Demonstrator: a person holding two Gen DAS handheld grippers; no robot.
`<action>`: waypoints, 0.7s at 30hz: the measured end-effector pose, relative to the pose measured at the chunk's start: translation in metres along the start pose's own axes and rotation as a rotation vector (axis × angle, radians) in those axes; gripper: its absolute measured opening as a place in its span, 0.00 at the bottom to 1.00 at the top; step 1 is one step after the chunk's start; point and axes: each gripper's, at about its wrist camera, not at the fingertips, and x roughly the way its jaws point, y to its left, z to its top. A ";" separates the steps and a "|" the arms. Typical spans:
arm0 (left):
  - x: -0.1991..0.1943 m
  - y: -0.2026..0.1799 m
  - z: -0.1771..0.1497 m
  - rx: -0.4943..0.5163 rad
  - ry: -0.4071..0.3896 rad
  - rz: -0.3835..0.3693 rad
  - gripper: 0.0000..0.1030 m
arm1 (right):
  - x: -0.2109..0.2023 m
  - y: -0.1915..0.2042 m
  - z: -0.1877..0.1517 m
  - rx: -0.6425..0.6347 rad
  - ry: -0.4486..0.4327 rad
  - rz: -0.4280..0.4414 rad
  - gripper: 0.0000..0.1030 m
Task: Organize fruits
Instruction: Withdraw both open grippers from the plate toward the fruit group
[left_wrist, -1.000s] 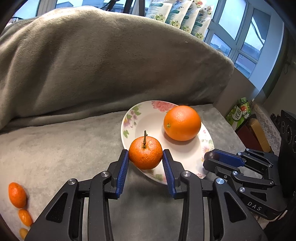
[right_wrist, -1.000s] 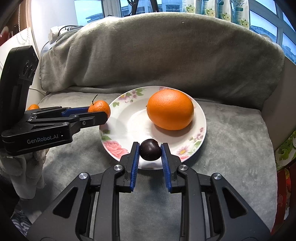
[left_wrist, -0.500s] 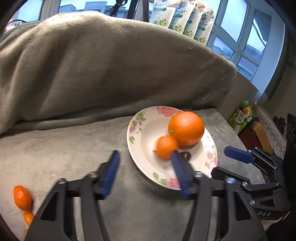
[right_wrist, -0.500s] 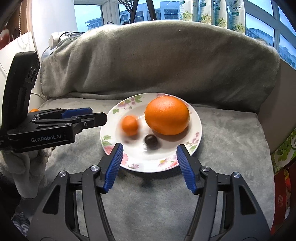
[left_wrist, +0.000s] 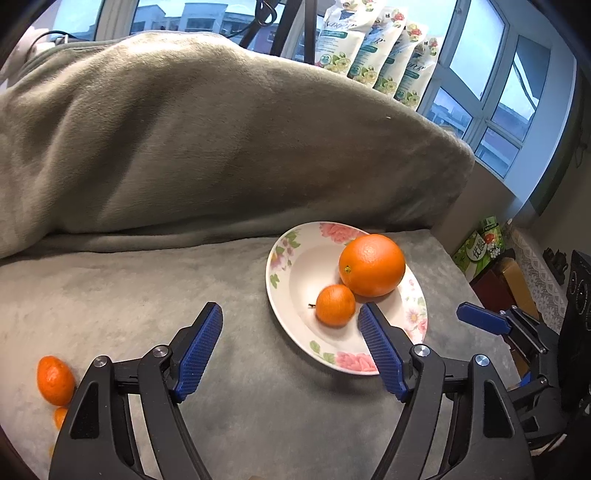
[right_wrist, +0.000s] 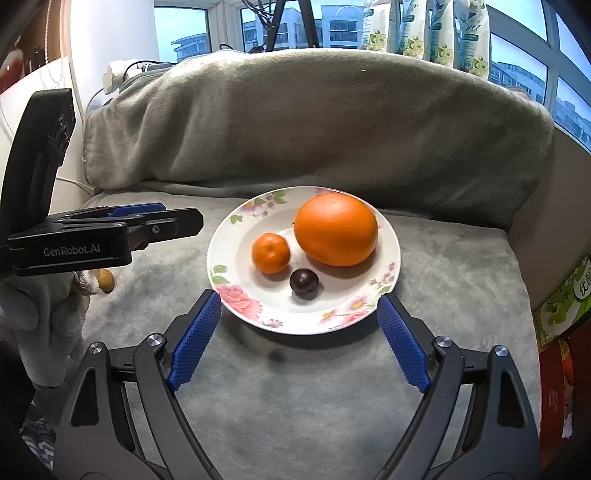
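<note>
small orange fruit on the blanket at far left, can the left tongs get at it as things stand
Probably yes. The small orange fruit lies in the open on the grey blanket, just left of the left tongs, which are open and empty. Nothing sits between them; the plate is on the other side.

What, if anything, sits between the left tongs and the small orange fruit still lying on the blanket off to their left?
Nothing visible. The left tongs are open, and only bare grey blanket lies between them and the small orange fruit. The floral plate sits on the opposite side, clear of that path.
</note>
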 end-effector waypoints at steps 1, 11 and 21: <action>-0.002 0.001 -0.001 0.000 -0.001 0.002 0.75 | -0.001 0.002 0.000 -0.001 -0.001 0.002 0.86; -0.040 0.019 -0.009 0.004 -0.063 0.027 0.75 | -0.008 0.024 0.003 -0.011 -0.012 0.051 0.87; -0.083 0.062 -0.026 -0.030 -0.108 0.107 0.74 | -0.004 0.057 0.008 -0.045 -0.004 0.130 0.87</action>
